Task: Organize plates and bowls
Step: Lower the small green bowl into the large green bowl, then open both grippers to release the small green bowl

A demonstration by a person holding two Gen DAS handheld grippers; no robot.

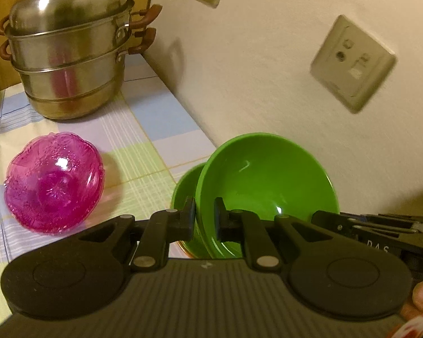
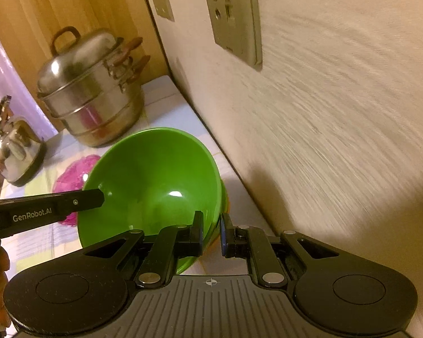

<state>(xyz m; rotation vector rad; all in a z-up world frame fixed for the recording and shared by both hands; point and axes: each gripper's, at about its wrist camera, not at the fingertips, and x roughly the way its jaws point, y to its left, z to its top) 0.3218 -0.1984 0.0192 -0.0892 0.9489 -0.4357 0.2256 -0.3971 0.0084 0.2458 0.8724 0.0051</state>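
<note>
2 green bowls (image 1: 265, 177), 1 pink bowl (image 1: 53, 186)

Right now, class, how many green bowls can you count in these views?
2: the upper green bowl, tilted, gripped at its rim by both grippers, and a lower green bowl nested beneath it, mostly hidden. More may be hidden underneath.

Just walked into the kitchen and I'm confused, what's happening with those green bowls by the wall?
A person holds a gripper in each hand, and both pinch one green bowl by its rim. The left gripper grips one side and the right gripper the opposite side. The bowl is tilted over a second green bowl near the wall. A pink glass bowl and a steel steamer pot sit untouched on the checked tablecloth.
</note>
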